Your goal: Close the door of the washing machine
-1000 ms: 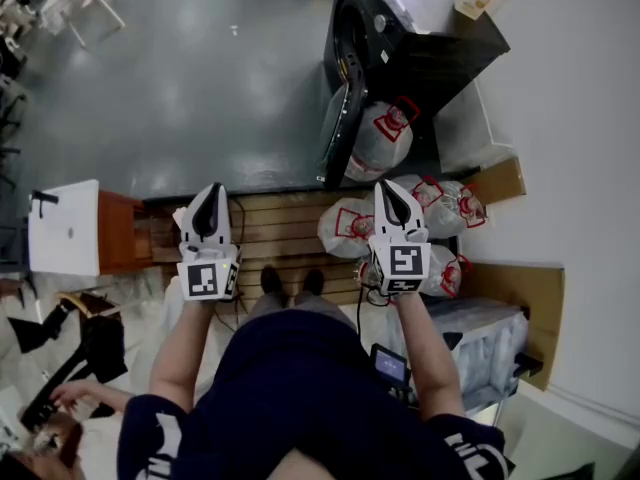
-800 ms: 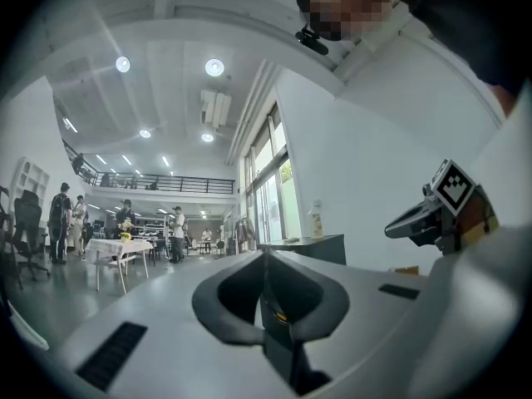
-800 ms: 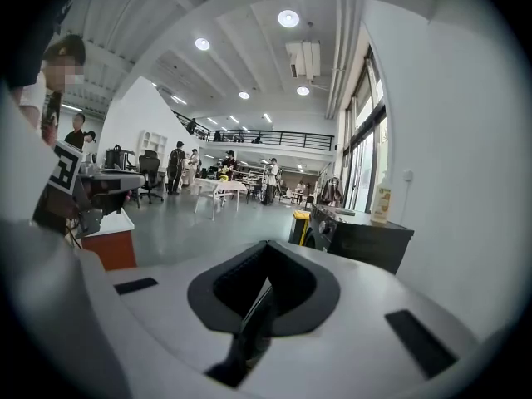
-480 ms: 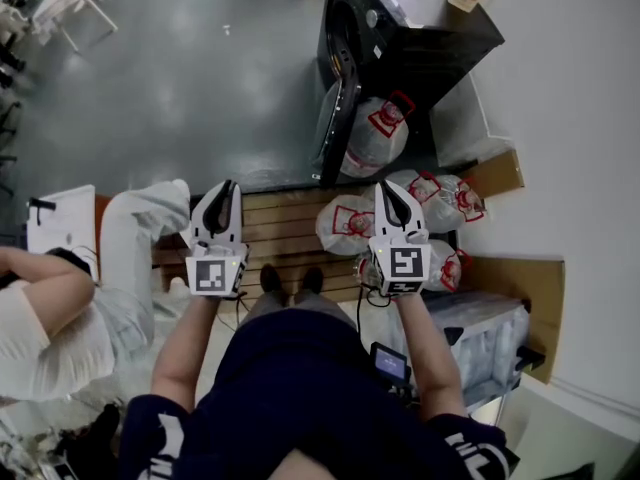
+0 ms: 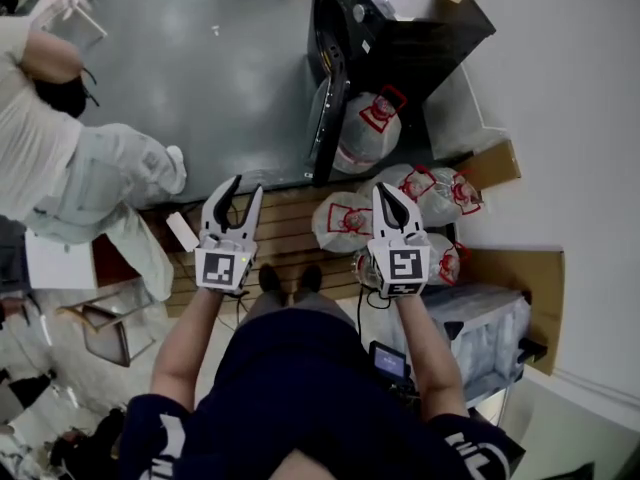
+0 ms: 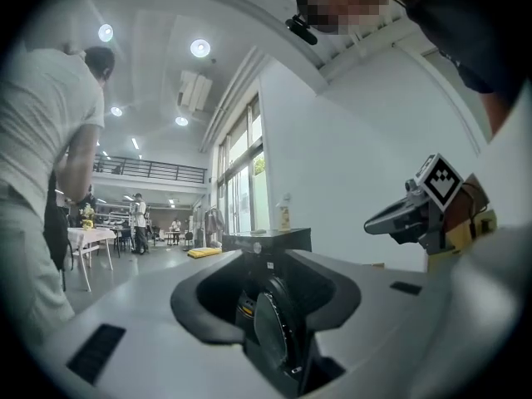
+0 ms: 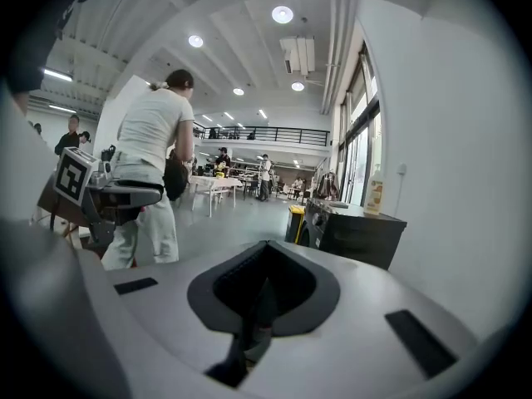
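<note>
Left gripper (image 5: pixel 246 188) has just been spreading its jaws, nothing between them — right gripper (image 5: pixel 386 190) clenched, empty. The door (image 5: pixel 322 128) hangs open at one o'clock, well apart (bags (image 5: pixel 345 223) crowd nearby). Best: step closer, push its outer face squarely — until it latches.

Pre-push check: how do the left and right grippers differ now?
Jaws: left gripper apart, having just been opening, nothing between them; right gripper together. Head view: left over wooden slats, right over white bags. Both empty, short of the washing machine door.
</note>
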A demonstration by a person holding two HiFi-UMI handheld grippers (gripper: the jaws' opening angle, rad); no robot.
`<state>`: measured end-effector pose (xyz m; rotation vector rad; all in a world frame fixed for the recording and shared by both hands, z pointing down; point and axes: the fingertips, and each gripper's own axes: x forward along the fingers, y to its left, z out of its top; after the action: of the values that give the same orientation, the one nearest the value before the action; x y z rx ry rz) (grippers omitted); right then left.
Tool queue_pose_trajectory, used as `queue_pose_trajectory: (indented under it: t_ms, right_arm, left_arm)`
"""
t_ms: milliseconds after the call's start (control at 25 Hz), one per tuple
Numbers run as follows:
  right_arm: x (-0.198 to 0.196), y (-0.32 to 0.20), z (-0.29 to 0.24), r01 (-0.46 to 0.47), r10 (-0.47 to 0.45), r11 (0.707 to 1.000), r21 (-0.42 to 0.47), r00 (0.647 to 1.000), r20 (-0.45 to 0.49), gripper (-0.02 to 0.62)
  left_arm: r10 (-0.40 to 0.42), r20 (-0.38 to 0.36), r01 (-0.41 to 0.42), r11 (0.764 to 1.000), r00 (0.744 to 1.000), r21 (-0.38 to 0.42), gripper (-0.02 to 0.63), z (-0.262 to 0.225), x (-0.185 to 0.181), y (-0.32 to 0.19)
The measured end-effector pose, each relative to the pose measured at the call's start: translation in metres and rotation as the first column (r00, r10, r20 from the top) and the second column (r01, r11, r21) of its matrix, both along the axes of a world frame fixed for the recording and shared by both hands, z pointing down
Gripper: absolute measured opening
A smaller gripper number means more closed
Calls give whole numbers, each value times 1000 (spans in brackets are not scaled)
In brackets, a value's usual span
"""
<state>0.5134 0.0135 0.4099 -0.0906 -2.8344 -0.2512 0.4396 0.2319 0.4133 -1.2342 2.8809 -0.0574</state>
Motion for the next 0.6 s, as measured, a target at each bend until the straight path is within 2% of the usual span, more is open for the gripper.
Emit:
queue_pose_trajectory:
  t_ms: [600]
  right_arm:
    - [9, -13, 13, -18, 18, 1000, -17, 999, -27, 20]
  left_arm:
    - [117, -30, -118, 992, 993, -33, 272, 18, 6, -38]
